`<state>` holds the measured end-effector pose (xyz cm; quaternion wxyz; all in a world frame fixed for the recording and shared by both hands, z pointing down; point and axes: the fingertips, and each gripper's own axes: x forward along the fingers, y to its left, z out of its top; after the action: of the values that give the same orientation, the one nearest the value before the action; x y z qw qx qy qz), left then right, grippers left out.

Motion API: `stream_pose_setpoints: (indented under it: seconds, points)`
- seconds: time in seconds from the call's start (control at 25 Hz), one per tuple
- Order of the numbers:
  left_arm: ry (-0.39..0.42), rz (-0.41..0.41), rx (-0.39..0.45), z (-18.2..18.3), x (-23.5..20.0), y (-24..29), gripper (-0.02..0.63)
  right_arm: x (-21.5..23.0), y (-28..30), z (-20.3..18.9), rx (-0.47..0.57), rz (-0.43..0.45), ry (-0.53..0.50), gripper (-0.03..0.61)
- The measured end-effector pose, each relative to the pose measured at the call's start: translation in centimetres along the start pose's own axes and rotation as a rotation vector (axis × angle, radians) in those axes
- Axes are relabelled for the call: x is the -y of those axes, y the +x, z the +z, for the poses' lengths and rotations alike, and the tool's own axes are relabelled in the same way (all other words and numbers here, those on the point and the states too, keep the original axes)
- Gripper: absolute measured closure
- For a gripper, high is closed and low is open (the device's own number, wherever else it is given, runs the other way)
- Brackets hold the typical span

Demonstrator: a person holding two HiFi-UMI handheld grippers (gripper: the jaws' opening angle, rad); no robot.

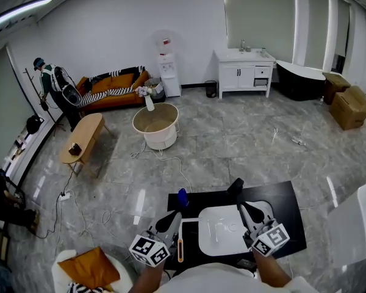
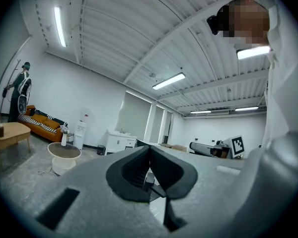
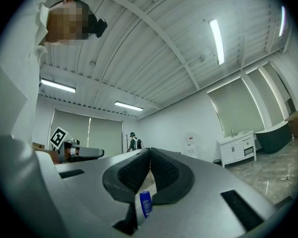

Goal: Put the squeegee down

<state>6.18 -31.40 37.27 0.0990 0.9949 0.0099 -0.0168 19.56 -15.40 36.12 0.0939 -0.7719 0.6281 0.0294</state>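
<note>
Well, a black table [image 1: 287, 194] lies under both grippers, and a white basin [image 1: 222, 231] sits on it between them, closer to the right one. The left gripper [image 1: 174, 215] is clenched with nothing in it, its tips pressed together. The right gripper [image 1: 241, 206] is clenched too, and also bare. The squeegee [image 1: 180, 249] lies on the table just right of the left gripper, between it and the basin, and neither gripper grasps it. A blue bottle [image 1: 182, 196] stands just ahead of the left gripper's tips.
</note>
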Motion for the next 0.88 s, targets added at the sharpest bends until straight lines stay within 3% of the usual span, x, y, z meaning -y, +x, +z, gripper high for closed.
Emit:
stream_pose_setpoints:
  seconds: [0.4, 0.72, 0.88]
  points:
    - [-0.055, 0.020, -0.068, -1.7, 0.8, -0.5, 0.597, -0.4, 0.6, -1.2, -0.034, 0.091, 0.002, 0.563]
    - [-0.070, 0.070, -0.066, -2.6, 1.5, -1.5, 0.597, -0.3, 0.5, -1.8, -0.042, 0.150, 0.015, 0.563]
    - [-0.086, 0.053, -0.079, -3.9, 2.0, -1.2, 0.597, 0.4, 0.4, -2.4, -0.054, 0.153, 0.024, 0.563]
